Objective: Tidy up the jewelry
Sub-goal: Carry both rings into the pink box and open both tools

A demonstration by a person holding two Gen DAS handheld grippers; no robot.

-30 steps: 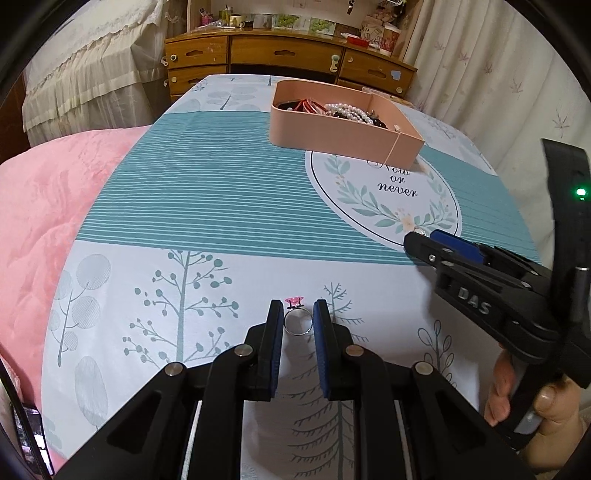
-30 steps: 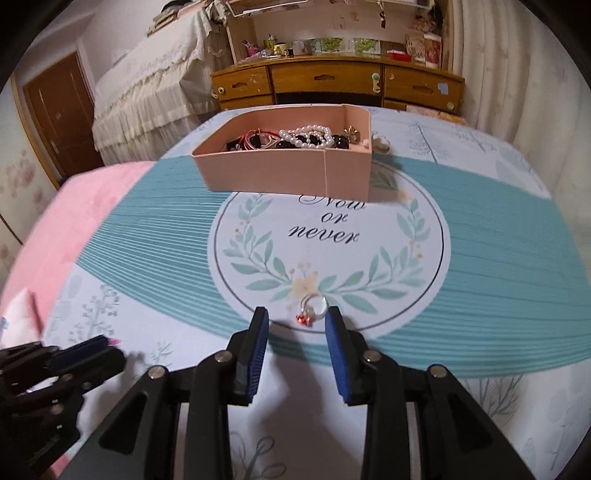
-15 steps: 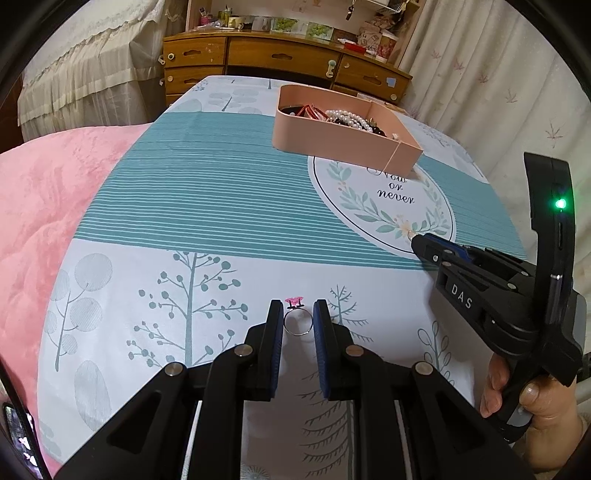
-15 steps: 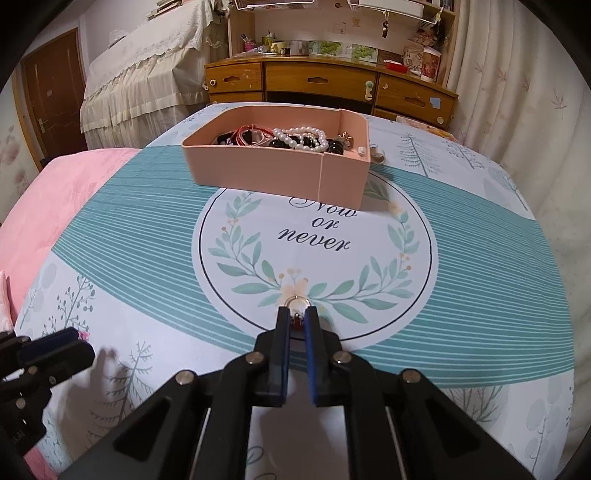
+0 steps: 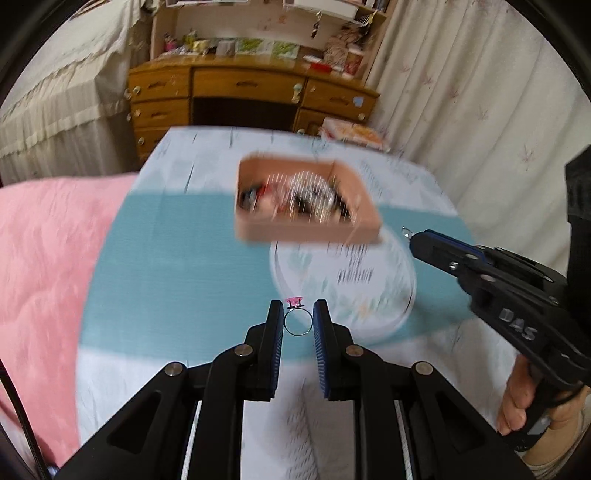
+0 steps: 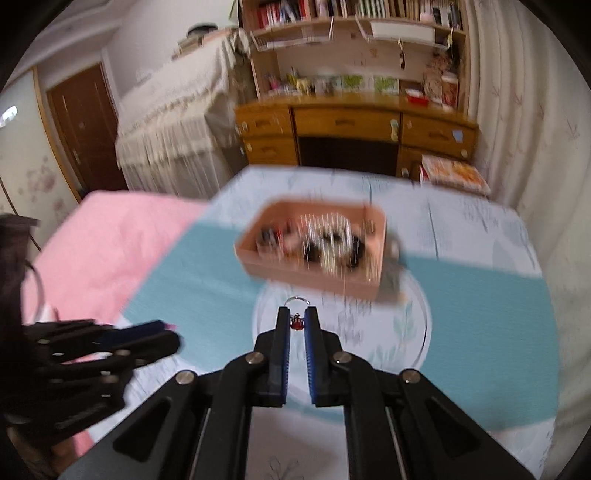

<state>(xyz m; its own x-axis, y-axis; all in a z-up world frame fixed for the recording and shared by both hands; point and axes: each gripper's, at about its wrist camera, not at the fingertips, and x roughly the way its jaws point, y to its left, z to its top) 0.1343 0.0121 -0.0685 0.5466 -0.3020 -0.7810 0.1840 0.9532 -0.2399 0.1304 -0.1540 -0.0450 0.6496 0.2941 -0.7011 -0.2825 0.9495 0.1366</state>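
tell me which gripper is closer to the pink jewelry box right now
Right, by a small margin. In the left wrist view the right gripper, holding a ring with a red charm, sits just off the pink jewelry box's near right corner. The left gripper, holding a pink-topped ring, hangs farther back.

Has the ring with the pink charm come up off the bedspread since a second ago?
Yes. The pink-charm ring, clamped in the left hand-held gripper, has lifted and moved forward toward the pink box, now over the teal band.

Home bedroom: bed (image 5: 166,258) with printed teal bedspread and pink quilt (image 5: 48,240); wooden dresser (image 6: 354,136); bookshelves (image 6: 354,14); curtains (image 5: 461,92); wooden door (image 6: 85,129).
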